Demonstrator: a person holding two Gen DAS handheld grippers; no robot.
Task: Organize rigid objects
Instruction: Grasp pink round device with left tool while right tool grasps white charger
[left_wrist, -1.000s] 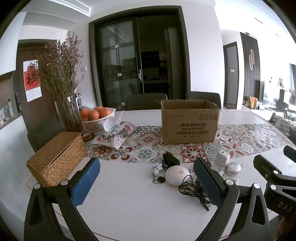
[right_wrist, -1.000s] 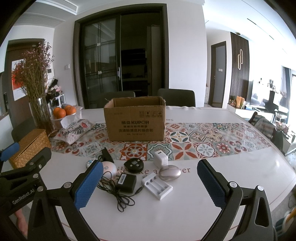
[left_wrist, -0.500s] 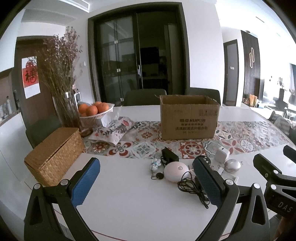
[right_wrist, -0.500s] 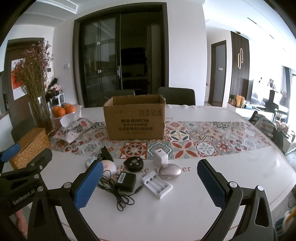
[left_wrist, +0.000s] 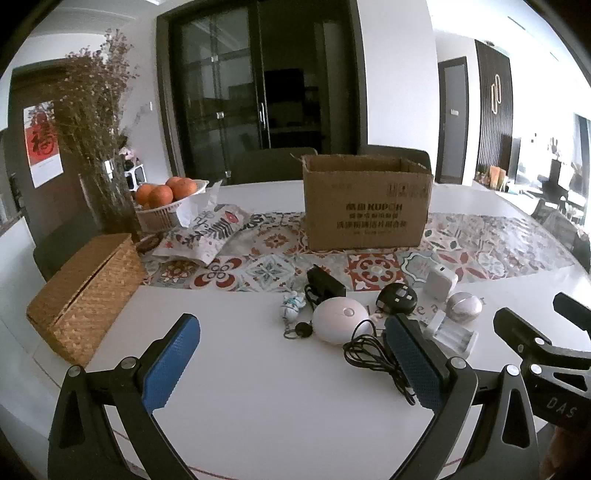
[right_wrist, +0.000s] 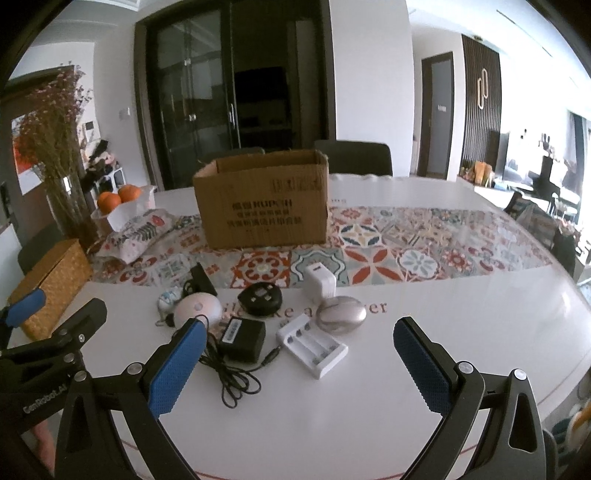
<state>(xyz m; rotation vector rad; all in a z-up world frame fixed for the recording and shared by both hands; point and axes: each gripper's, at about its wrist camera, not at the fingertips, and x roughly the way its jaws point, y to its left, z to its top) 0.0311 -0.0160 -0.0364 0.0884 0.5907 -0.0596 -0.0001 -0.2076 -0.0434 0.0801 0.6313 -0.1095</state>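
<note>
Small rigid items lie on the white table in front of an open cardboard box (right_wrist: 260, 201): a white battery charger (right_wrist: 312, 345), a black adapter (right_wrist: 242, 339) with a cable, a silver oval case (right_wrist: 341, 314), a white plug cube (right_wrist: 319, 282), a round black device (right_wrist: 259, 298), a pink oval device (right_wrist: 197, 308) and a small keychain figure (left_wrist: 293, 304). The box also shows in the left wrist view (left_wrist: 365, 206). My left gripper (left_wrist: 291, 363) is open and empty, near the pink device (left_wrist: 338, 319). My right gripper (right_wrist: 299, 369) is open and empty, just before the charger.
A woven basket (left_wrist: 83, 291) stands at the left edge. A fruit bowl with oranges (left_wrist: 166, 201), a vase of dried flowers (left_wrist: 98, 147) and a patterned pouch (left_wrist: 207, 230) sit at the back left. A patterned runner (right_wrist: 424, 240) crosses the table. Chairs stand behind the box.
Both grippers have moved a little forward toward the items, which now appear slightly closer. Both stay open. Nothing on the table has moved.
</note>
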